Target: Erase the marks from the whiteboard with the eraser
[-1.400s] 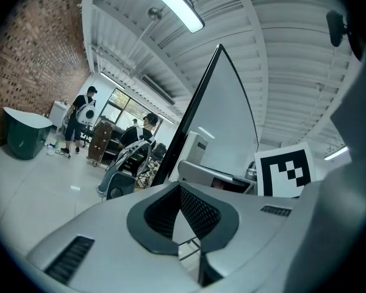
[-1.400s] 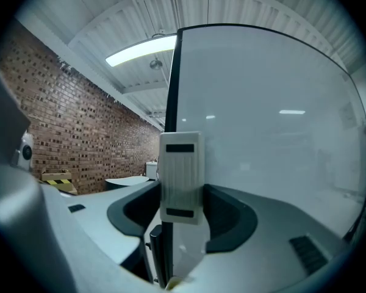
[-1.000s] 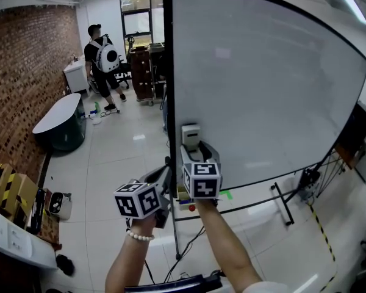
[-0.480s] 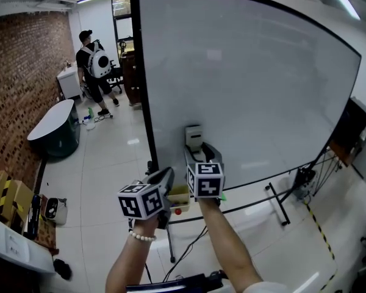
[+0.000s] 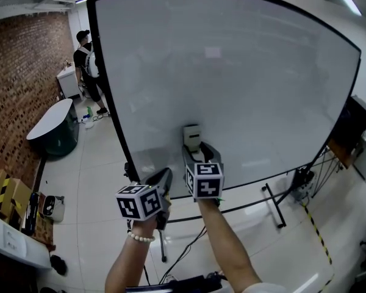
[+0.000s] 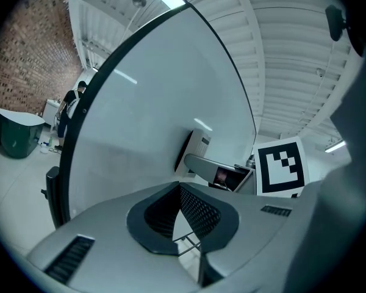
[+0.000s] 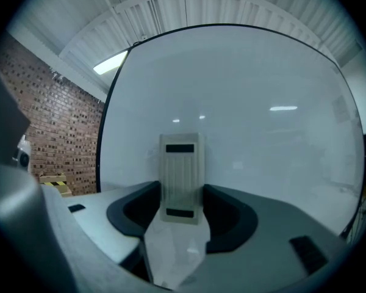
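R: my right gripper [image 5: 194, 153] clamps the eraser [image 5: 191, 134], pad flat on the whiteboard [image 5: 244, 72] near its bottom edge for wiping | L: my left gripper [image 6: 178, 191] closed, empty, held below the bottom-left corner, out of the way

— From where is the head view looking?
— It is looking down from above, facing the whiteboard [image 5: 244, 72] from near.
— And the others?
— The camera on the right gripper [image 5: 193, 146] is facing the board squarely, close up. The one on the left gripper [image 5: 165, 177] is viewing it sidelong. All three are sharing the eraser [image 5: 191, 135].
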